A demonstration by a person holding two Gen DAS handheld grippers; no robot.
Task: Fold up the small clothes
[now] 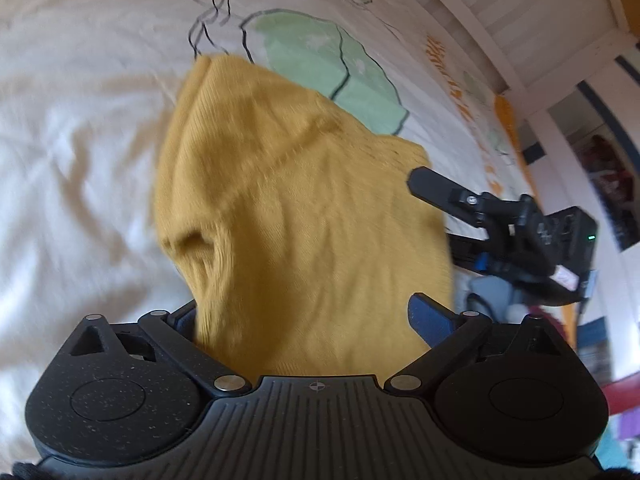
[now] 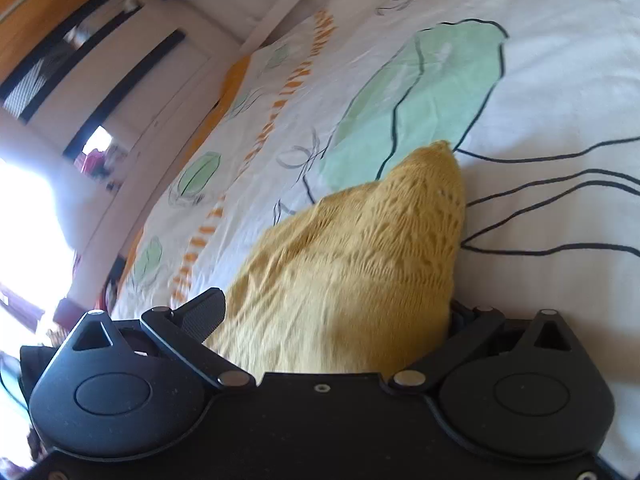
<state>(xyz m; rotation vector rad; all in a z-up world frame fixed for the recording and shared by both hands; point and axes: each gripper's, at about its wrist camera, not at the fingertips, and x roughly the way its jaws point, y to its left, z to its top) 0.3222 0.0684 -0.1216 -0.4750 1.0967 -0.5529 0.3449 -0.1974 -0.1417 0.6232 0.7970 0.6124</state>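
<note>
The left gripper (image 1: pixel 308 312) stands spread wide, pressing nothing, with the mustard knit garment (image 1: pixel 288 208) draped loosely between its fingers (image 1: pixel 430 316) and running up toward twelve o'clock. The right gripper (image 2: pixel 332 312) also gapes wide, the same garment (image 2: pixel 360 256) lying between its fingers (image 2: pixel 204 312), unpinched. The cloth rests on a white bedspread (image 1: pixel 80 140) printed with green patches, the right gripper (image 1: pixel 416 184) at three o'clock.

Leaf-print bedsheet (image 1: pixel 80 128), white bed frame (image 1: pixel 520 20)
</note>
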